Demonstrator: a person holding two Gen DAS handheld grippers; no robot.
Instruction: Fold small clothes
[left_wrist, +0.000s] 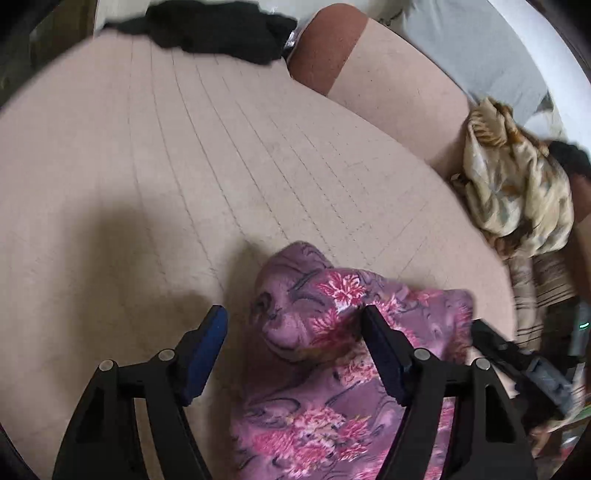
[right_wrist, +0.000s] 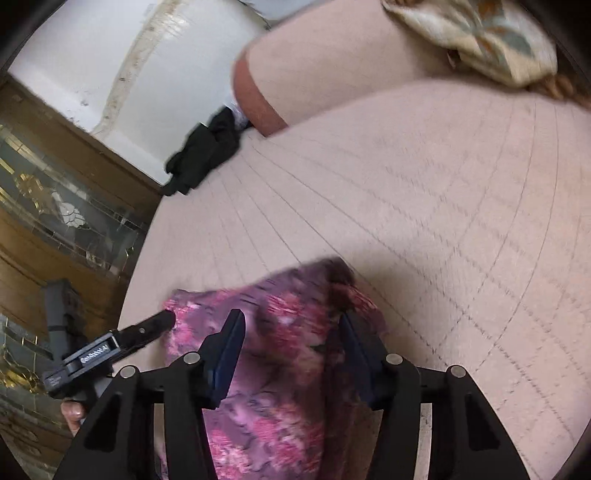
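Observation:
A purple cloth with pink flowers (left_wrist: 332, 354) lies crumpled at the near edge of the beige quilted surface (left_wrist: 184, 166). My left gripper (left_wrist: 295, 325) is open, its fingers straddling the cloth's left part just above it. My right gripper (right_wrist: 291, 328) is open too, directly over the same cloth (right_wrist: 280, 369), fingers either side of a raised fold. The left gripper shows in the right wrist view (right_wrist: 147, 328) at the cloth's left edge. The right gripper's finger (left_wrist: 495, 343) shows at the cloth's right edge in the left wrist view.
A black garment (left_wrist: 221, 29) lies at the far edge, also in the right wrist view (right_wrist: 207, 151). A cream patterned cloth pile (left_wrist: 517, 184) sits at the right. A beige bolster with a brown end (left_wrist: 369, 74) lies behind. A wooden cabinet (right_wrist: 55, 203) stands left.

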